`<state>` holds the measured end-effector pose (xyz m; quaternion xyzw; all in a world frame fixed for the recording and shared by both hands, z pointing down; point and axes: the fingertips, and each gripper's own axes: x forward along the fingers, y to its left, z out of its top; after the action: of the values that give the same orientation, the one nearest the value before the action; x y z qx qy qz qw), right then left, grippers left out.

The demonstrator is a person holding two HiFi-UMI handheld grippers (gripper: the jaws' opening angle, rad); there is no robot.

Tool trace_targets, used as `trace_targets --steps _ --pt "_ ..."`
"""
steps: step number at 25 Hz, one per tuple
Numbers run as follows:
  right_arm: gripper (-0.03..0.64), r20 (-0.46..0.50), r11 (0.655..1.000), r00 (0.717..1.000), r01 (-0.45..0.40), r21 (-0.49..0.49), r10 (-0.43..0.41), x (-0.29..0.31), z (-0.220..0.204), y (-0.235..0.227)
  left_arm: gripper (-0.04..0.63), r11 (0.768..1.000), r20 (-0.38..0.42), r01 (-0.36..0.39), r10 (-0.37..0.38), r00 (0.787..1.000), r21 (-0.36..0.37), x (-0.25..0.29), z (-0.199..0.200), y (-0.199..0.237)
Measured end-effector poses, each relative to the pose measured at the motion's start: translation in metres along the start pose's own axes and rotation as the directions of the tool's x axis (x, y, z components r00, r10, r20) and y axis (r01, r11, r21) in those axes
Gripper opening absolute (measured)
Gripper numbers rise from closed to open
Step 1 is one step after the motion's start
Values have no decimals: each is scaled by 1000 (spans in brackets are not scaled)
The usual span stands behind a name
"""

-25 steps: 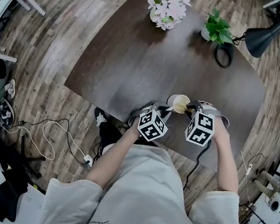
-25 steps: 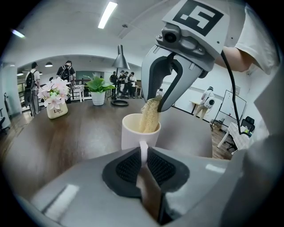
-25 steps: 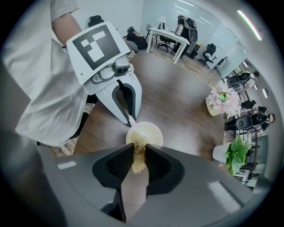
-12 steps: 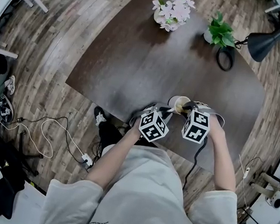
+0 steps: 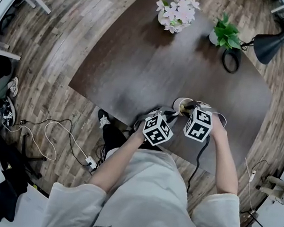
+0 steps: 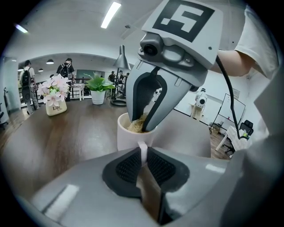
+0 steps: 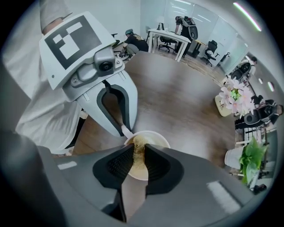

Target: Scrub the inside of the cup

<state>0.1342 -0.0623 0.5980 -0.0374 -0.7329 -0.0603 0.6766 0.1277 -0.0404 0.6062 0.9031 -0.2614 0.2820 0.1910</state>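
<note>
White ceramic, the cup (image 5: pixel 182 104) stands upright on the dark wooden table (image 5: pixel 137 69), close to the edge nearest the person, toward 5 o'clock on the tabletop. The left gripper (image 6: pixel 142 153) comes at it from the cup's 7 o'clock side in the head view. Its jaws are clenched on the cup's handle (image 6: pixel 142 147), a thin white strip pinched between the two ribbed pads (image 6: pixel 128 167).

The right gripper (image 7: pixel 136 156) reaches in from about 4 o'clock, tilted down over the rim. Its jaws are closed on a tan fibrous scrubber (image 7: pixel 137 148), which is squeezed between the pads and pokes down into the cup's mouth. In the left gripper view, the right gripper's tips dip inside the rim, with the tan wad showing between them at the lip.

Both marker cubes sit side by side over the near table edge, close together but apart.

Farther off on the table, a pot of pink and white flowers (image 5: pixel 175 11) stands at 12 o'clock from the cup. A small green plant (image 5: pixel 225 33) stands at 1 o'clock. A black lamp (image 5: pixel 272 44) hangs past the table's edge at 2 o'clock.
</note>
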Motion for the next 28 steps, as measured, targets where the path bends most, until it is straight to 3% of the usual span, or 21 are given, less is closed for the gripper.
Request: trace_targets --steps 10,19,28 --pt "98 21 993 998 58 106 -61 7 -3 -26 44 1000 -11 22 -22 1000 15 2 2 1" --pt "98 -89 980 976 199 6 -197 5 -13 -33 45 1000 -7 23 -23 1000 3 1 3 0" --pt "98 -76 968 966 248 20 -246 -13 -16 -27 46 1000 -10 31 -31 999 2 1 0 0"
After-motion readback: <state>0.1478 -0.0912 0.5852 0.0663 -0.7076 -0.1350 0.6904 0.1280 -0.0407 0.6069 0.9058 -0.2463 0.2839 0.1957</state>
